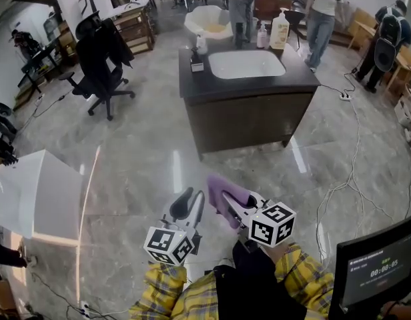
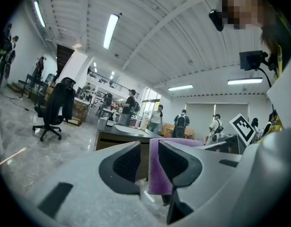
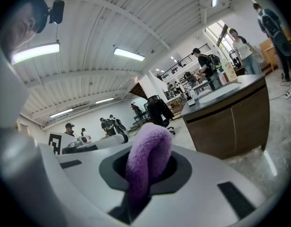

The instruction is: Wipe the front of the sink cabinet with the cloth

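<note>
Our right gripper [image 3: 148, 170], at lower centre of the head view, is clamped on the folded purple cloth [image 3: 148, 151]. Just beside it our left gripper [image 1: 191, 204] holds nothing, its jaws parted. Both hang above the glossy marble floor [image 1: 145, 152], well apart from the dark sink cabinet [image 1: 249, 120] at upper centre, its front facing us.
</note>
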`<act>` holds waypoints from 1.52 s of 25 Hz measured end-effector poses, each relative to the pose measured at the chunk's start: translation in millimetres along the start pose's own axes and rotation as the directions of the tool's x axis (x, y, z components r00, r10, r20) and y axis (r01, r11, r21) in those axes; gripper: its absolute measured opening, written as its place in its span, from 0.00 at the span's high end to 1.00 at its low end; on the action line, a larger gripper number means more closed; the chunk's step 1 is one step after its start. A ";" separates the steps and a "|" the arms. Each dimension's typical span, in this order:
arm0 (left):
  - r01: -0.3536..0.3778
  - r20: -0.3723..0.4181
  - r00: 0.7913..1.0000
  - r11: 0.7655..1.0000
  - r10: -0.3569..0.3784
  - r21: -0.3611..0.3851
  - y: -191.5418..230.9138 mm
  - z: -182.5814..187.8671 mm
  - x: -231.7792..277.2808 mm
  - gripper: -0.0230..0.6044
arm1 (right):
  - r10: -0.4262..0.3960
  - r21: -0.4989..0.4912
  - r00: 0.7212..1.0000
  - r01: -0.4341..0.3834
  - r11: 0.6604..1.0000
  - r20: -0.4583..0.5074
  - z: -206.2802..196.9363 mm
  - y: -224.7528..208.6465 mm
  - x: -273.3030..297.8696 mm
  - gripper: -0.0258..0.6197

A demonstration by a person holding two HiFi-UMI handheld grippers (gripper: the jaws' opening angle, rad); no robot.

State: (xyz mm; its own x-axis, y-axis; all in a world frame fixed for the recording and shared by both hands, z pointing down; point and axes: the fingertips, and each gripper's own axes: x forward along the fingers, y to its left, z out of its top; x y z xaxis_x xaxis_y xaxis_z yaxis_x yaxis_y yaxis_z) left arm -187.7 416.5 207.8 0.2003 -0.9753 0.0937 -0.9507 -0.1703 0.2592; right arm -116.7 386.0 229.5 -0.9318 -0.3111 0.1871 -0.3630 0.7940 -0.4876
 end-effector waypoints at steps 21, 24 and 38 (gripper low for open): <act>-0.076 0.023 0.997 0.997 0.076 0.026 15.4 21.4 151.6 0.79 | 0.076 -0.010 0.996 -0.076 0.997 -0.039 70.0 -124.0 41.7 0.90; -0.099 0.021 0.995 0.995 0.099 0.029 21.7 20.4 167.4 0.79 | 0.095 -0.011 0.994 -0.096 0.995 -0.060 74.1 -138.4 49.9 0.90; -0.211 0.028 0.977 0.976 0.210 0.047 62.9 18.9 205.7 0.79 | 0.139 -0.025 0.985 -0.142 0.990 -0.099 84.5 -192.1 85.6 0.90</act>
State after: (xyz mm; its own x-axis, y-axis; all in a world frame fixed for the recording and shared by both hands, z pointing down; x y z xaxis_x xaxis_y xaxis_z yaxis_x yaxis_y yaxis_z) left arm -210.8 202.6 225.3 -0.0106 -0.9928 0.1191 -0.9815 0.0331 0.1885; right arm -126.5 162.7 267.1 -0.9688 -0.1444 0.2014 -0.2271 0.8430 -0.4876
